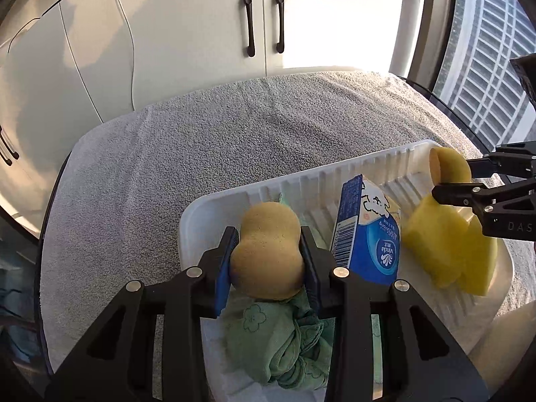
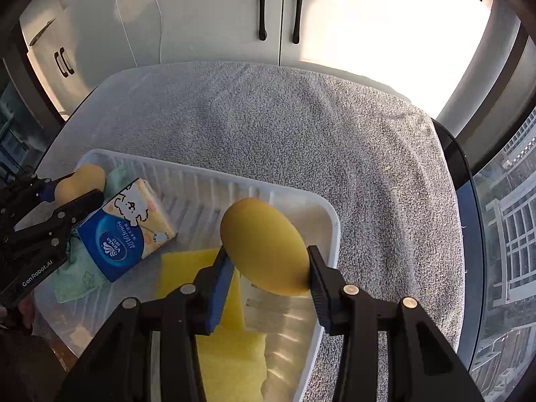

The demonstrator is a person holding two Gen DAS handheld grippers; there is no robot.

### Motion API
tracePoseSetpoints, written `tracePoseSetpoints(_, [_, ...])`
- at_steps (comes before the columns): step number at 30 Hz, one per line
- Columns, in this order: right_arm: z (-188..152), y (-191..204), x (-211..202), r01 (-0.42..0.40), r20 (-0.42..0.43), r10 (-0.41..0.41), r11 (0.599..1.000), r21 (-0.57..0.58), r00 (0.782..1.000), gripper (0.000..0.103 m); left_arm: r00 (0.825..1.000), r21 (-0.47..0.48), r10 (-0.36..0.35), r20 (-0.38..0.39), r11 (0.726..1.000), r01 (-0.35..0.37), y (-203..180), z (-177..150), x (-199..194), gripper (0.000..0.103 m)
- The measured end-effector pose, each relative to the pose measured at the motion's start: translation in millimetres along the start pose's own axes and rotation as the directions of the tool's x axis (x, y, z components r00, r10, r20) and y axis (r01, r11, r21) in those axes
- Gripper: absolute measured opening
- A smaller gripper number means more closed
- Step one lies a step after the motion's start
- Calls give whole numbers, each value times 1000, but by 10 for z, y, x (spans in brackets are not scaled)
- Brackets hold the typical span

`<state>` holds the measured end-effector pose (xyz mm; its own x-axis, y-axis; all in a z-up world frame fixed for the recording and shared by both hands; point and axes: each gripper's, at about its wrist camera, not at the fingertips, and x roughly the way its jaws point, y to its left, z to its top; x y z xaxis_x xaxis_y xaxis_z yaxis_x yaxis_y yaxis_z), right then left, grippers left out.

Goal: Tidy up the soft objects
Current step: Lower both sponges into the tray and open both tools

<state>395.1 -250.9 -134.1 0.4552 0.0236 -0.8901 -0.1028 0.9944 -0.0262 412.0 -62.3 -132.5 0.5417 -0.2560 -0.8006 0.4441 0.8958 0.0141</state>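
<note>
My left claw (image 1: 268, 254) is clamped on a tan, gourd-shaped sponge (image 1: 268, 251), its blue-padded fingers pressing into the sponge's narrow waist from both sides. I hold it just above the near-left end of the white ribbed tray (image 1: 301, 181), over a crumpled green cloth (image 1: 284, 341) with a flower outline stitched on it. From my right wrist view, the same claw (image 2: 72, 197) reaches in from the left with that sponge (image 2: 82, 181) between its fingers.

My right claw (image 2: 268, 268) is clamped on a yellow oval sponge (image 2: 264, 248), squeezed at its lower edges, and I hold it above the right end of the tray (image 2: 331, 221). Seen from my left wrist, that claw (image 1: 455, 181) comes in from the right, with the oval sponge (image 1: 449, 165) near the tray's far right corner.

Between my two claws, a blue Vinda tissue pack (image 1: 368, 227) with a cartoon dog on it lies inside the tray, tilted against the green cloth. Beside it, flat yellow foam pieces (image 2: 231, 345) lie on the tray floor, right under my right claw.

The tray rests on a grey terry towel (image 1: 201, 140) that covers the surface. Behind stand white cabinet doors (image 1: 207, 23) with black handles.
</note>
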Motion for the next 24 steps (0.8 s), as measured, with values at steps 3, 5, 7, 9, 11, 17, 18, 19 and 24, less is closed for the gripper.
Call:
tracePoseSetpoints(3, [7, 28, 44, 17, -14, -17, 1000, -11, 1000, 47, 1000, -13, 5, -18, 1000, -5, 14, 14, 29, 36])
tracePoseSetpoints(5, [23, -1, 47, 7, -16, -7, 1000, 8, 1000, 47, 999, -20, 28, -28, 999, -28, 18, 13, 42, 37])
tracePoseSetpoints(7, [20, -16, 43, -10, -22, 10, 1000, 16, 1000, 48, 999, -20, 36, -24, 999, -37, 23, 16, 36, 37])
tracePoseSetpoints(9, [15, -7, 19, -12, -15, 12, 1000, 10, 1000, 48, 999, -21, 29, -25, 999, -29, 25, 8, 22, 37])
tracePoseSetpoints(11, [7, 8, 0, -9, -10, 9, 1000, 1, 1000, 49, 999, -21, 32, -24, 999, -32, 20, -5, 12, 37])
tracePoseSetpoints(17, [-15, 46, -31, -40, -18, 40, 999, 1, 999, 63, 1000, -33, 16, -15, 999, -16, 10, -28, -93, 37])
tracePoseSetpoints(18, [-21, 59, -41, -41, -14, 41, 999, -3, 999, 64, 1000, -33, 17, -9, 999, -17, 9, -26, -121, 37])
tracePoseSetpoints(19, [-27, 70, -50, -37, -12, 37, 999, -6, 999, 64, 1000, -34, 22, -5, 999, -22, 8, -22, -144, 37])
tracePoseSetpoints(24, [-59, 73, -129, -41, 4, 41, 999, 2, 999, 64, 999, -46, 32, 21, 998, -31, 23, 4, -270, 37])
